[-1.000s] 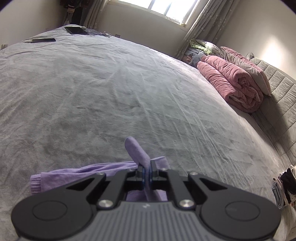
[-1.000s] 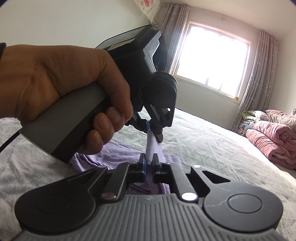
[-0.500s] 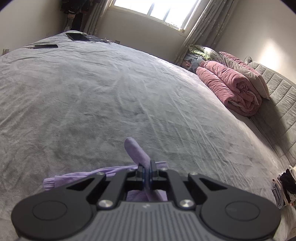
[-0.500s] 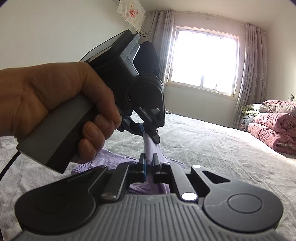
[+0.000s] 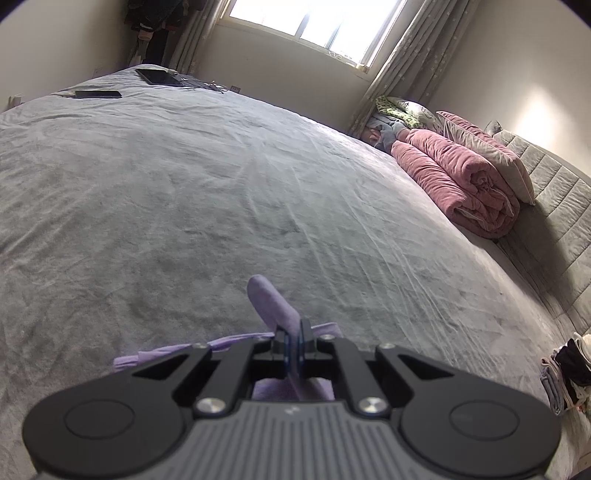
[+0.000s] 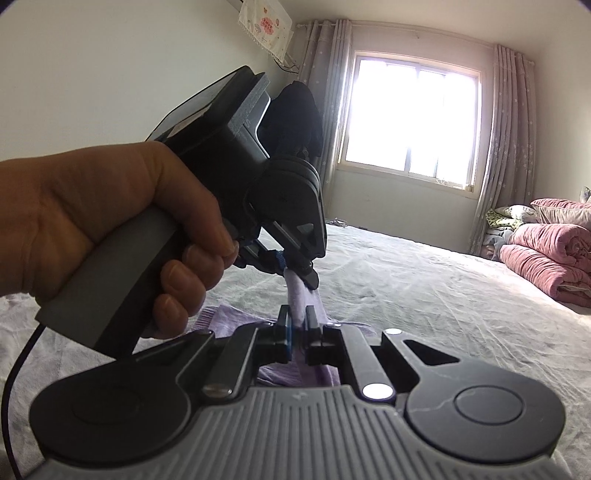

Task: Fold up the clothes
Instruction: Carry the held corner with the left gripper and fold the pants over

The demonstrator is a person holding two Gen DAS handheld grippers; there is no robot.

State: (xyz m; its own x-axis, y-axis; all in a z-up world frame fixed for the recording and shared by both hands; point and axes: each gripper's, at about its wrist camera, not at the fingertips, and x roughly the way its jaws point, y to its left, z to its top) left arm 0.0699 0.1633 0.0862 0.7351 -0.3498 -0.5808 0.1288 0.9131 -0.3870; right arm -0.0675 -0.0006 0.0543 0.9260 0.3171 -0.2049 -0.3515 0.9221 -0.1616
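Left to right in the left wrist view: a dark tablet [image 5: 160, 76] and a dark phone [image 5: 98, 94] far off on the grey bed cover [image 5: 192, 192], near the window [image 5: 314, 22]. Nearer, the lilac garment [image 5: 271, 306], bunched on the cover, a fold standing up between the left gripper [image 5: 294, 345] – jaws pinched tight on that fold. Further right, a rolled pink quilt [image 5: 461, 184] against the padded headboard [image 5: 554, 206], and at the edge a small stack of folded clothes [image 5: 565, 373].

Right wrist view, same order: a hand [image 6: 110, 221] wrapped round the grey handle of the left gripper [image 6: 295, 267], tilted down, its tips clamped on the top of the raised lilac garment [image 6: 299, 299]. Just below, the right gripper [image 6: 297, 325] – jaws closed on the same strip of cloth, rest of the garment lying crumpled on the cover beneath. Beyond, bright window [image 6: 410, 118] with curtains, pink quilt [image 6: 543, 254] at far right.
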